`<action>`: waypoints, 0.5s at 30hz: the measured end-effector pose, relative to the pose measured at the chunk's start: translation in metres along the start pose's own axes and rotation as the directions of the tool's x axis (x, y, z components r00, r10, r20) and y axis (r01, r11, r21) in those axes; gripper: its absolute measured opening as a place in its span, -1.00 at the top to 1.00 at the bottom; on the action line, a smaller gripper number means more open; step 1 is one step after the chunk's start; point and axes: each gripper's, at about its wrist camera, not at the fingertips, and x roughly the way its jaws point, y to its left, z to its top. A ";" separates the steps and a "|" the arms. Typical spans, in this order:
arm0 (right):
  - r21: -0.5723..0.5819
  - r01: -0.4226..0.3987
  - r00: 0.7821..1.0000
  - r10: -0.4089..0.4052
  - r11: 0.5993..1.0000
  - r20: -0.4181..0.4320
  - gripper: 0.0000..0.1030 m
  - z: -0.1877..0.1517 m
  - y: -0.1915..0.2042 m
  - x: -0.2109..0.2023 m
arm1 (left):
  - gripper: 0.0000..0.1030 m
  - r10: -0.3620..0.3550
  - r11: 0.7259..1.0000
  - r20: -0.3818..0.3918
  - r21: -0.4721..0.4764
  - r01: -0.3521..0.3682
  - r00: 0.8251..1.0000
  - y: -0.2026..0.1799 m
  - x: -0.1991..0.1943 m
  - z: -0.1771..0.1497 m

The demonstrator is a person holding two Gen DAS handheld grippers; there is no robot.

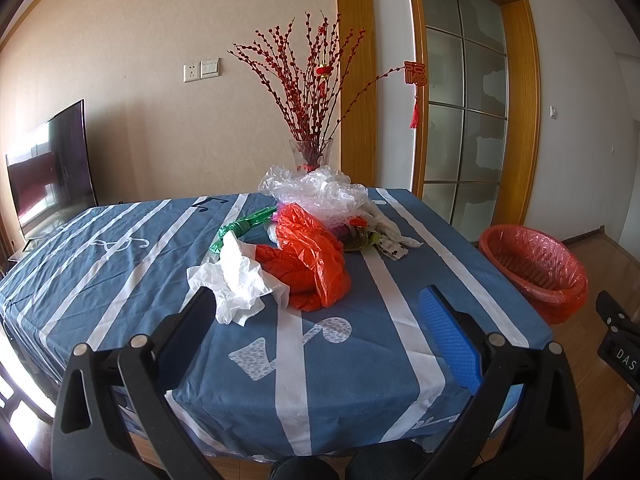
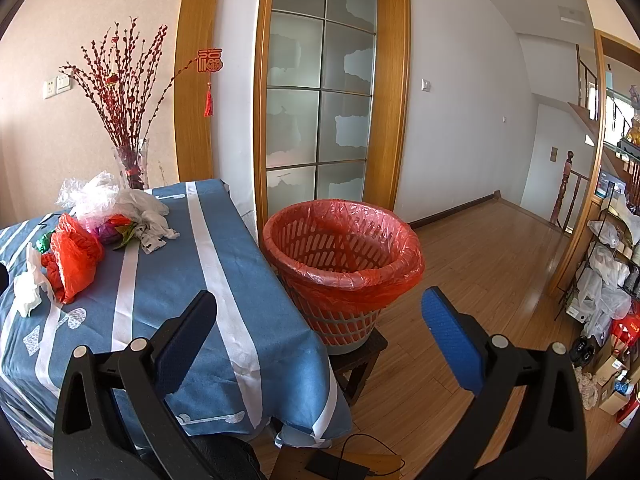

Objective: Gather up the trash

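Note:
A heap of trash lies mid-table: a white crumpled bag [image 1: 236, 280], a red plastic bag [image 1: 316, 258], a green foil wrapper [image 1: 240, 228], clear plastic [image 1: 316, 192] and white scraps [image 1: 392, 236]. The heap also shows in the right wrist view, with the red bag [image 2: 76, 258] at the left. A red basket lined with a red bag [image 2: 344, 256] stands on a small stool right of the table [image 1: 536, 268]. My left gripper [image 1: 316, 300] is open and empty, just short of the heap. My right gripper [image 2: 320, 304] is open and empty, near the basket.
A blue striped cloth covers the table [image 1: 120, 272]. A glass vase with red branches [image 1: 310, 152] stands behind the heap. A TV [image 1: 52, 160] is at far left. Wooden floor [image 2: 480, 264] and a cluttered shelf rack [image 2: 612, 280] lie to the right.

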 end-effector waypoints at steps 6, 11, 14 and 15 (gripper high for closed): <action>0.000 0.000 1.000 0.000 1.000 0.000 -0.97 0.000 0.000 0.000 | -0.92 0.001 1.000 -0.001 0.002 -0.001 1.000 -0.001 0.001 0.000; 0.000 0.000 1.000 0.000 1.000 0.000 -0.97 0.000 0.000 0.000 | -0.92 0.000 1.000 -0.002 0.002 0.000 1.000 -0.001 0.002 0.001; 0.000 0.000 1.000 0.000 1.000 -0.001 -0.97 0.000 0.000 0.000 | -0.92 0.000 1.000 -0.003 0.002 0.000 1.000 -0.001 0.002 0.001; 0.000 0.001 1.000 -0.001 1.000 0.000 -0.97 0.000 0.000 0.000 | -0.92 0.000 1.000 -0.004 0.002 0.000 1.000 -0.001 0.002 0.001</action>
